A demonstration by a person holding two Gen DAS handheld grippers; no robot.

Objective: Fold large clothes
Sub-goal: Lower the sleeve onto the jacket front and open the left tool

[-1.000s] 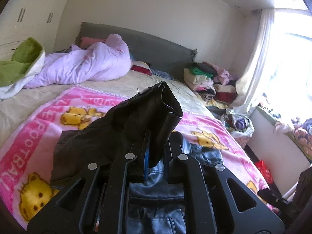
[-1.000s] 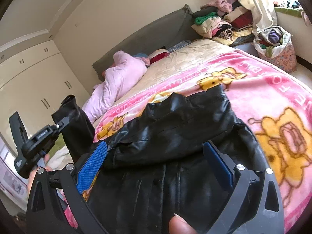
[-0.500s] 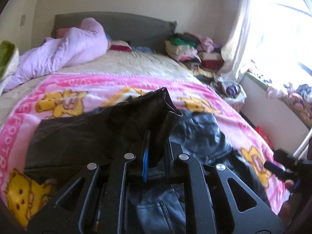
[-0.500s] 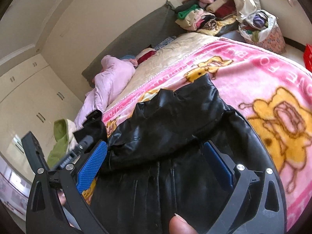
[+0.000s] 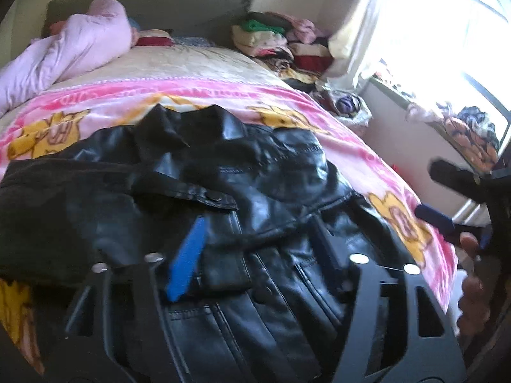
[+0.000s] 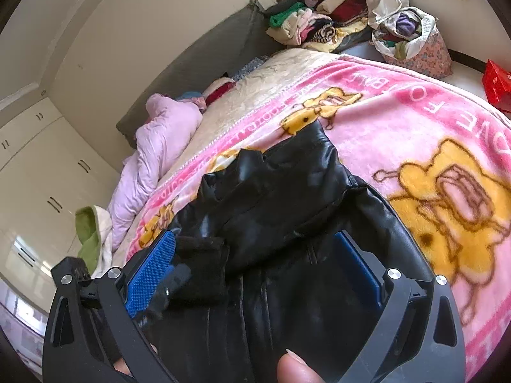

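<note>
Left wrist view is showing your left gripper [image 5: 255,249] with its jaws opening over the black leather jacket [image 5: 223,210], and nothing is sitting between the blue pad [image 5: 186,260] and the far finger; the sleeve [image 5: 80,210] is lying loose across the jacket's left half. The jacket itself is lying on the pink blanket [image 5: 105,95] over the bed [image 5: 179,60], towards the foot edge nearest you, collar end pointing at the headboard and the lilac duvet [image 5: 70,48].

Right wrist view is showing your right gripper [image 6: 255,271] hanging above the jacket [image 6: 287,217] with its jaws spread wide and gripping nothing (your fingertip [image 6: 297,367] is showing at the bottom of that frame). Your left gripper is only partly peeking in at its lower left, blurred.

By the look of it you are finishing the sleeve fold: the left sleeve is being laid in over the body, and the right side, near the blanket's window-side edge, is looking already tucked, though I cannot tell that for sure from the creases.

The next move is probably calling for both grippers to take the hem or the shoulders and double the body over. Leather is stiff and slippery, so you are likely needing a firm pinch on a seam or edge, and the loose sleeve may be sliding out as you lift.
</note>
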